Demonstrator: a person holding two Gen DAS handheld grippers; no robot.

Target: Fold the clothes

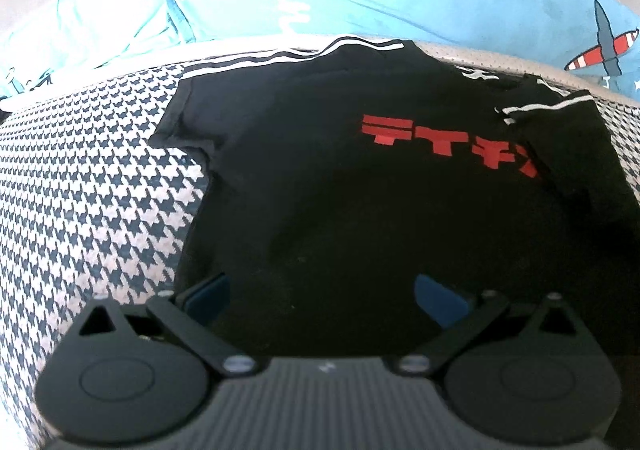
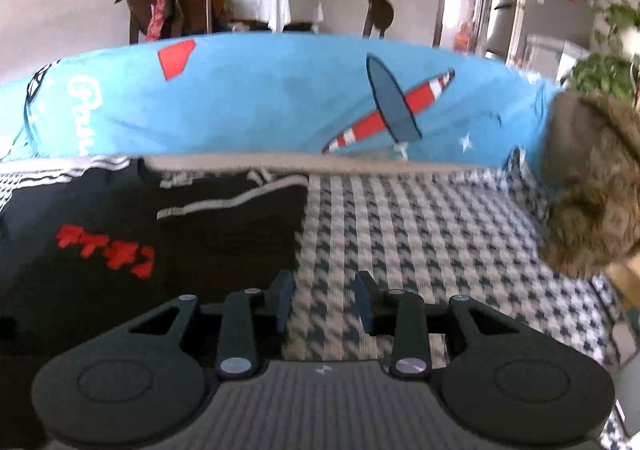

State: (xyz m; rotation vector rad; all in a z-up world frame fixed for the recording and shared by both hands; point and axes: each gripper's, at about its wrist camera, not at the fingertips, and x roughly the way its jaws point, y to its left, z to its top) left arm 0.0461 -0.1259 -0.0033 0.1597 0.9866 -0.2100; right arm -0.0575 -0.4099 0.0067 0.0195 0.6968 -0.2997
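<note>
Black T-shirt (image 1: 340,178) lying flat on houndstooth cover (image 1: 92,202). Left gripper (image 1: 322,298) hovering spread wide over shirt hem; right gripper (image 2: 324,300) hovering parted, empty, just beside shirt's edge.

- T-shirt (image 1: 320,178) — black, red block characters on the chest, white stripes along shoulders and sleeves.
- Seat cover (image 1: 92,186), left of frame — navy-and-white houndstooth.
- Cushion (image 2: 280,98), upper half — bright blue, with a red-and-white striped plane and white lettering.
- Furry thing (image 2: 592,190), right edge — brown.
- Finger pads (image 1: 440,300) — blue.
</note>
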